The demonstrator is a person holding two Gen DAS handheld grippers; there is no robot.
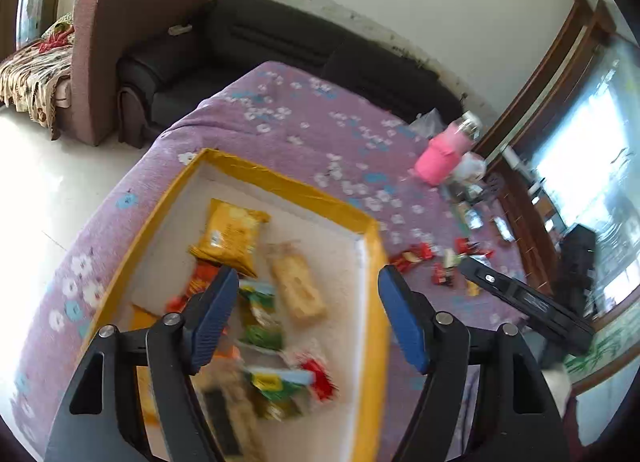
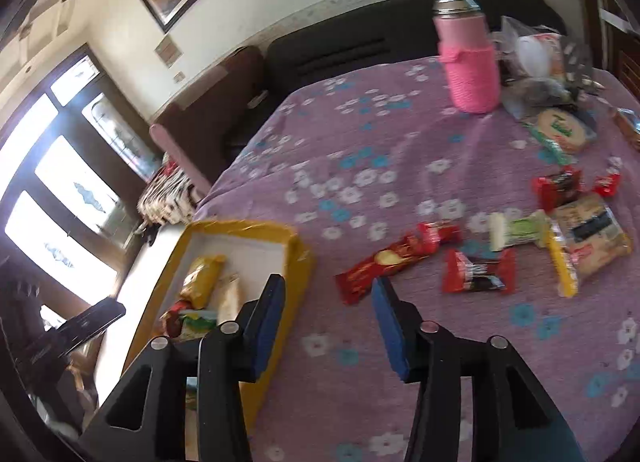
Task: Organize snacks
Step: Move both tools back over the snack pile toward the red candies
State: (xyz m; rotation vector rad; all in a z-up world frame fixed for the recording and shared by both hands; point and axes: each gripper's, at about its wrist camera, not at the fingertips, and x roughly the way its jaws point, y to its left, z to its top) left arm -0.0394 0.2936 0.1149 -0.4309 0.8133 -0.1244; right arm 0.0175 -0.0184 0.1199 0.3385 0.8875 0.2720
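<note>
Snacks [image 1: 256, 302] fill the yellow-rimmed box [image 1: 280, 182]; both hand-held grippers gape, holding nothing.

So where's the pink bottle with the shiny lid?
The pink knit-covered bottle with a metal lid stands upright at the far side of the purple flowered tablecloth, beside a pile of clear plastic bags, far from the yellow-rimmed box.

My left tongs [image 1: 308, 318] show black angular arms with silver pivot screws. Ribbed blue pads [image 1: 214, 318] line them; my right tongs [image 2: 326, 322] match.
</note>
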